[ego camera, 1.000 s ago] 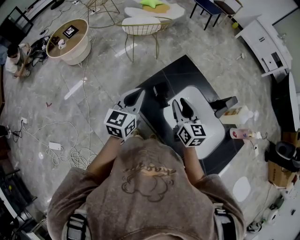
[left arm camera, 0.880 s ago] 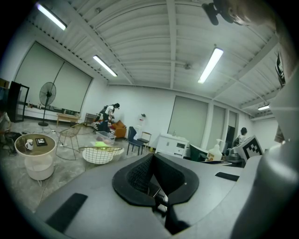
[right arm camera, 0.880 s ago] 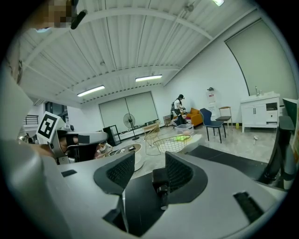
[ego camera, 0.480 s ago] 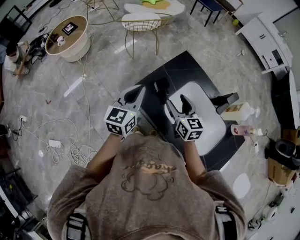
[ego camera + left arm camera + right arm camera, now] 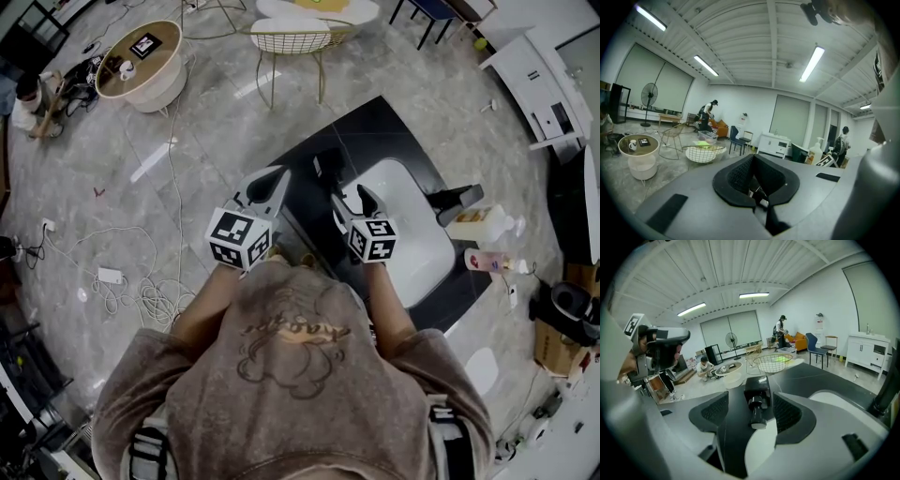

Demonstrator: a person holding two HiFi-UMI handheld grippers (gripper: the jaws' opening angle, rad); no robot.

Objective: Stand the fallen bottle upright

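Note:
The fallen bottle (image 5: 328, 169) is black and lies on its side on the black table (image 5: 375, 136), at the near left corner of a white oval mat (image 5: 417, 239). In the right gripper view the bottle (image 5: 757, 401) points its cap end at me. My right gripper (image 5: 352, 202) is open, its jaws spread wide to either side of the bottle's cap end (image 5: 752, 411) without touching it. My left gripper (image 5: 272, 183) hovers left of the table's edge; its pads meet (image 5: 757, 187) and hold nothing.
A white pump bottle (image 5: 483, 225), a pink bottle (image 5: 489, 262) and a black holder (image 5: 457, 201) stand at the table's right end. On the floor beyond are a wire chair (image 5: 286, 37), a round side table (image 5: 141, 61) and loose cables (image 5: 141, 291).
My right gripper's jaws have spread from nearly closed to wide, and the gripper has dropped toward the bottle. The left gripper has stayed put.

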